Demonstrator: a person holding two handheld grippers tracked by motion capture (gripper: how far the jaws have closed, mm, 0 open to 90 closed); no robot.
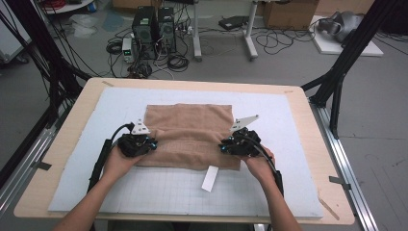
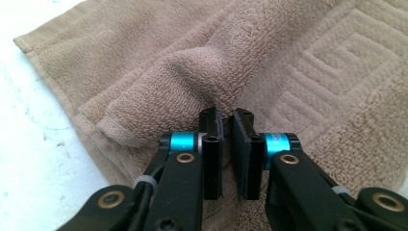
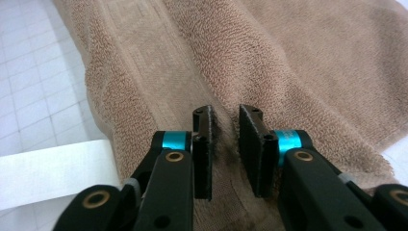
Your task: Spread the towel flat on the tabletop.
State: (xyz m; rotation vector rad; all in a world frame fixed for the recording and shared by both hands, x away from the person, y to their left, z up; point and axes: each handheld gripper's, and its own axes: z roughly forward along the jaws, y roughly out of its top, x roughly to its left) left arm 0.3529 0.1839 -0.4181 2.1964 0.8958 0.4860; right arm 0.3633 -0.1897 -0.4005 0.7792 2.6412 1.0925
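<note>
We see a table (image 1: 62,139) w/ a pale grid mat (image 1: 269,187) covering most of it, and a tan towel (image 1: 190,122) lying mid-mat, its near edge bunched and lifted. Left gripper (image 1: 153,145) sits at the towel's near-left edge; in the left gripper view (image 2: 227,126) its jaws stand close together w/ a raised ridge of towel (image 2: 298,72) pinched between them, so we read it as clamped on the fabric. Right gripper (image 1: 223,147) is at the near-right edge; in the right gripper view (image 3: 225,124) a fold of towel (image 3: 308,62) runs between the jaws, which show a wider gap, and they look closed on the cloth. A white paper strip (image 1: 210,178) lies on the mat just near of the towel, by the right gripper.
</note>
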